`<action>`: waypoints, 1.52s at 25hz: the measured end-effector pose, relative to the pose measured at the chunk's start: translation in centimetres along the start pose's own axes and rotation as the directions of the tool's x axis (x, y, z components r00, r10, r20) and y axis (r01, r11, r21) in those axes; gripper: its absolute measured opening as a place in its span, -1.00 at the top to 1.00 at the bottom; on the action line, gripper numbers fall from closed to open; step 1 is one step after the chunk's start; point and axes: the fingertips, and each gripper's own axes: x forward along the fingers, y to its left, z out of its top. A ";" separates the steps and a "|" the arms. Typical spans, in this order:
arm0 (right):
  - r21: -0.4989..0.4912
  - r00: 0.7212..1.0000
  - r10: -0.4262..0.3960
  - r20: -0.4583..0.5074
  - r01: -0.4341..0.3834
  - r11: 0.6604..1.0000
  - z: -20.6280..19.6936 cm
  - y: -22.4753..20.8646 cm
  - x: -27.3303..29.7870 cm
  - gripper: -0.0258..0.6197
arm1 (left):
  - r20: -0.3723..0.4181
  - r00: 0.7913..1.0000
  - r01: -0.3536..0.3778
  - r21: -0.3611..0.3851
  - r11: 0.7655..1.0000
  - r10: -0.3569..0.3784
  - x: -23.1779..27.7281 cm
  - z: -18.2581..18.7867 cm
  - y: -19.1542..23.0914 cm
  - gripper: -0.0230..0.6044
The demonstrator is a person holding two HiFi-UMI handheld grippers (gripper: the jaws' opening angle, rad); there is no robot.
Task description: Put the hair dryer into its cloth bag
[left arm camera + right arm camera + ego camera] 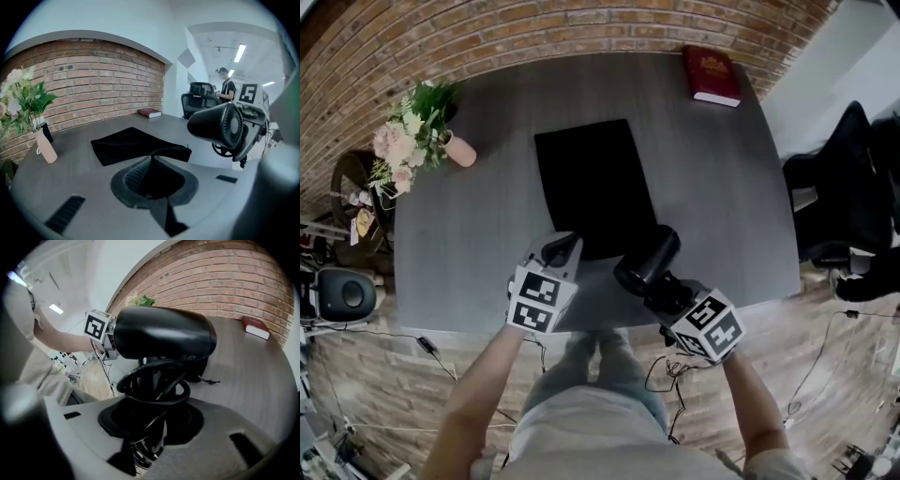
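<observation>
A black cloth bag [595,183] lies flat on the grey table [722,206], its mouth toward the near edge. My left gripper [562,249] is shut on the bag's near hem, and in the left gripper view that hem [169,152] rises in a small fold from the jaws. My right gripper [664,284] is shut on the handle of a black hair dryer [648,260], whose barrel hovers just right of the bag's mouth. In the right gripper view the dryer's barrel [164,336] sits crosswise above the jaws, with its cord [154,380] coiled around the handle.
A red book [711,75] lies at the table's far right corner. A vase of flowers [412,131] stands at the far left. A black office chair [848,187] is beside the table's right side. A person [228,89] stands far off in the room.
</observation>
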 end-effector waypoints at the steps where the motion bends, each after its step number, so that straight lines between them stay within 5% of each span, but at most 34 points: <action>1: -0.021 1.000 0.019 -0.017 -0.019 1.000 -0.1 0.3 0.2 0.46 | 0.003 1.000 -0.001 -0.005 1.000 0.001 0.0 0.2 0.1 0.87; 12: -0.241 0.950 0.154 -0.272 -0.222 0.945 -1.7 2.3 3.0 0.46 | 0.024 1.000 -0.019 -0.058 0.998 0.020 -0.4 0.2 1.0 0.87; 19: -0.244 0.900 0.213 -0.380 -0.320 0.916 -1.9 2.7 5.1 0.46 | 0.056 0.998 0.007 -0.052 0.999 -0.004 -0.5 0.4 0.8 0.87; 29: -0.151 0.902 0.142 -0.407 -0.220 0.964 -0.2 0.3 6.9 0.46 | 0.104 0.993 0.061 -0.015 0.998 -0.059 -0.9 1.0 -0.4 0.87; 38: 0.029 0.926 0.093 -0.367 -0.088 0.996 1.2 -1.8 7.9 0.46 | 0.099 0.994 0.057 -0.015 0.998 -0.056 -1.0 0.6 -0.8 0.87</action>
